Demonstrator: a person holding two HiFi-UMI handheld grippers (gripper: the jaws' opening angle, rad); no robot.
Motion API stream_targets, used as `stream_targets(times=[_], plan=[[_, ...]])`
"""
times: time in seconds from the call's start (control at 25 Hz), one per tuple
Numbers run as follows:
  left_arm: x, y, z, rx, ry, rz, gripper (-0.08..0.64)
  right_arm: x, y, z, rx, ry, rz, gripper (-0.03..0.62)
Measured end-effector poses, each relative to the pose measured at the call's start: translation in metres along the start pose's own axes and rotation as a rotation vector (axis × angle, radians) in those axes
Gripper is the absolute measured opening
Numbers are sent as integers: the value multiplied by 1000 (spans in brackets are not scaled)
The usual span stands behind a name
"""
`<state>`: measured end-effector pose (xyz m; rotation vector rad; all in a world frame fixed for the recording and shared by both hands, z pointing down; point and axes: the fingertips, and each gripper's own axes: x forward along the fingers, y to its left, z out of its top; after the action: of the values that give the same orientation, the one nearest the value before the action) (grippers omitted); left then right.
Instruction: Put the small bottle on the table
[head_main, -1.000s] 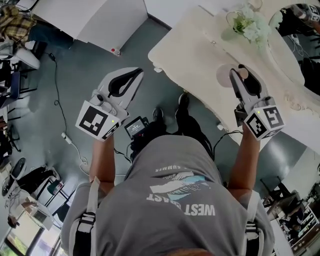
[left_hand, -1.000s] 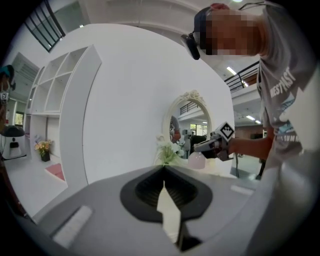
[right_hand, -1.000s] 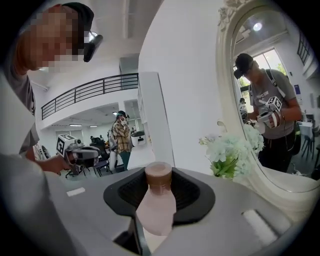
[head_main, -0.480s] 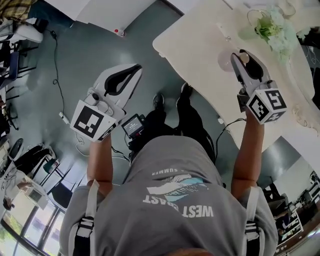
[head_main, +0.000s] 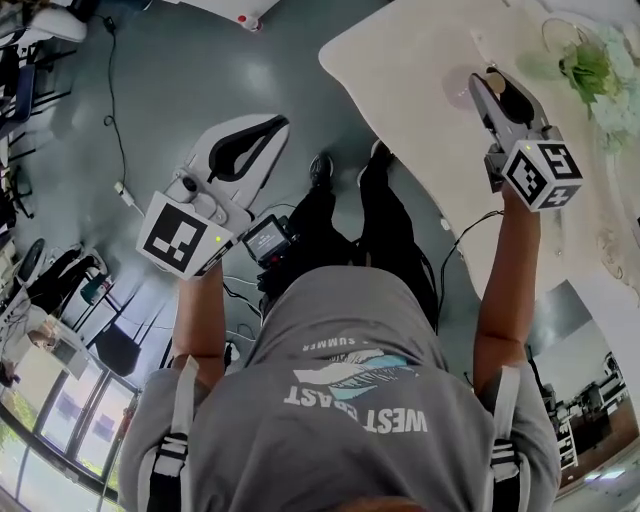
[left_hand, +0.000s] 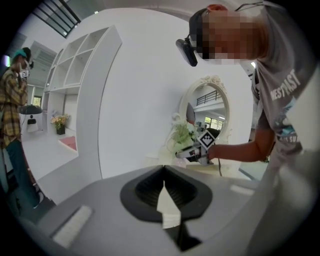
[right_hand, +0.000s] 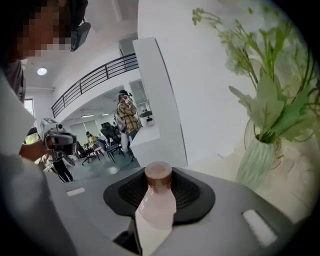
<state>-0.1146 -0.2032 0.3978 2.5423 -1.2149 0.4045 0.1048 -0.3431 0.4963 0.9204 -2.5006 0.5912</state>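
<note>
The small bottle (right_hand: 155, 207) is pale pink with a brown cap (right_hand: 158, 173). It stands upright between the jaws of my right gripper (right_hand: 157, 192), which is shut on it. In the head view the right gripper (head_main: 493, 82) hangs over the cream table (head_main: 410, 70), with only the top of the bottle (head_main: 491, 74) showing between the jaws. My left gripper (head_main: 272, 126) is held out over the grey floor, away from the table. Its pads (left_hand: 150, 187) meet with nothing between them.
A ribbed glass vase of green stems (right_hand: 257, 160) stands on the table just right of the bottle; it also shows in the head view (head_main: 585, 65). An oval mirror (left_hand: 206, 107) backs the table. Cables (head_main: 120, 150) and chairs (head_main: 60, 290) lie on the floor at left.
The right gripper with the bottle has moved up and to the right in the head view, further over the table toward the vase. The left gripper has stayed about where it was.
</note>
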Motion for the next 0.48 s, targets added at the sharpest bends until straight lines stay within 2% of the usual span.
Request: stream_targets(times=[0.16,0.48], plan=[[0,11,-16,-28,31,15,3,32,-7,-14,1,37,19,144],[3,20,-42,-76,37,28,3,79,-18,-42,13,89,32,144]])
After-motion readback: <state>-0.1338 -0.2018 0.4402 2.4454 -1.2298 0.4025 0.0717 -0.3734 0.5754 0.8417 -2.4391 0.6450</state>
